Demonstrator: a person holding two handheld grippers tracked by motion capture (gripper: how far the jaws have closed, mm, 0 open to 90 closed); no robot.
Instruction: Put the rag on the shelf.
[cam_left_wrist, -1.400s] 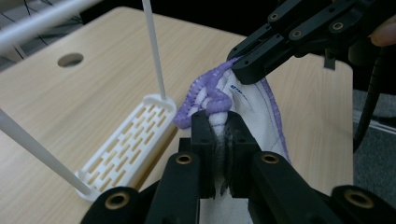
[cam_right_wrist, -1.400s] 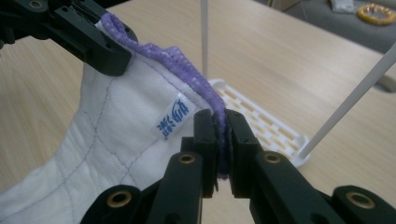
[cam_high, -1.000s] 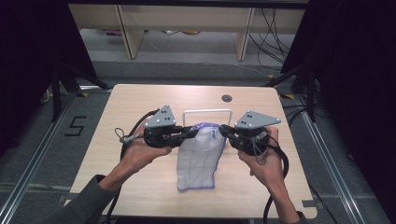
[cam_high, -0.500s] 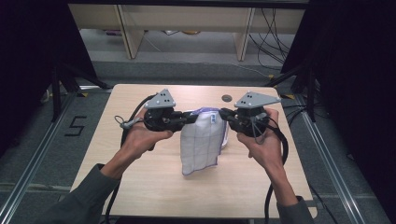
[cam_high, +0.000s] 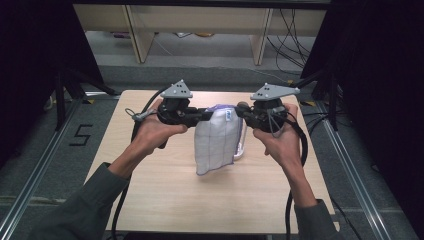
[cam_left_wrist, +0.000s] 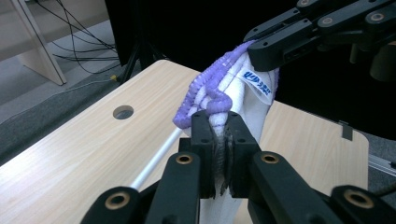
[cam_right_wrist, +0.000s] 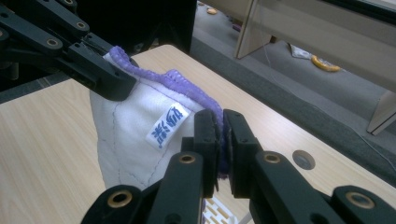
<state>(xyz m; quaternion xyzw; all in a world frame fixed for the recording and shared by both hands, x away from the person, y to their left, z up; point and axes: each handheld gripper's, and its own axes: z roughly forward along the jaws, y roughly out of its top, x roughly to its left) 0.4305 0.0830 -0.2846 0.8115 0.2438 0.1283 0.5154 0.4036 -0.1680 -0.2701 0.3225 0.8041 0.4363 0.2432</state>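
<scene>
Both tongs are clamped on the purple-edged top hem of a white cloth (cam_high: 216, 142): left tongs (cam_high: 206, 115) one corner, right tongs (cam_high: 242, 112) the other. It hangs above the worktop (cam_high: 160, 200). Keeping both grips level and pulling apart evenly should stop it sagging.

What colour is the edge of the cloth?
Purple, along the white cloth's crinkly edge; the right gripper view shows it best.

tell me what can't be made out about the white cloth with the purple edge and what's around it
- Clear rack: high view, the hanging white cloth with purple trim covers most of it.
- Blue print on the sewn label: right gripper view, too small to read.
- Cloth's lower edge: left gripper view, hidden behind the left gripper; right gripper view, behind the right gripper.
</scene>
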